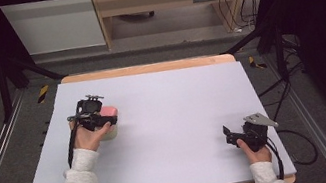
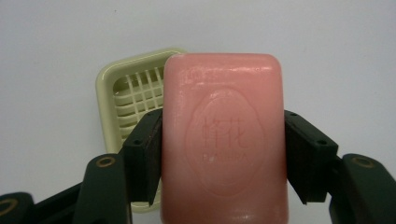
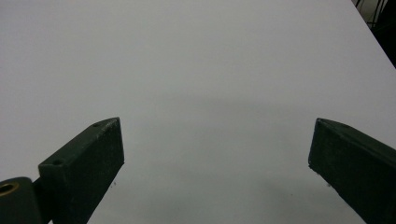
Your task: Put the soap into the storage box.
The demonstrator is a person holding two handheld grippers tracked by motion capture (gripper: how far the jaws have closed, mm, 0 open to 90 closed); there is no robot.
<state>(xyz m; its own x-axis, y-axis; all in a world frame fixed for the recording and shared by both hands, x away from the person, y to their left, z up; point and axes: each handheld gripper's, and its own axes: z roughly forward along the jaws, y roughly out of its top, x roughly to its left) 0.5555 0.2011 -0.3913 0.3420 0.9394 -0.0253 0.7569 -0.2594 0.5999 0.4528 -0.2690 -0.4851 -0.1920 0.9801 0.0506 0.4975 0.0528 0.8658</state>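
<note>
The left gripper [image 2: 223,154] clamps the pink soap [image 2: 224,140] above the slatted dish [image 2: 122,93] at its ten o'clock — a slick bar could slip sideways, missing it; the right gripper [image 3: 217,163] gapes, idle

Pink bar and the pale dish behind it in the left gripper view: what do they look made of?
The pink bar looks like soap: waxy, faintly glossy, with a stamped oval emblem and rounded corners. The dish looks like moulded plastic, pale yellow-green and smooth, with a slotted grid floor. The left gripper clamps the bar's sides.
</note>
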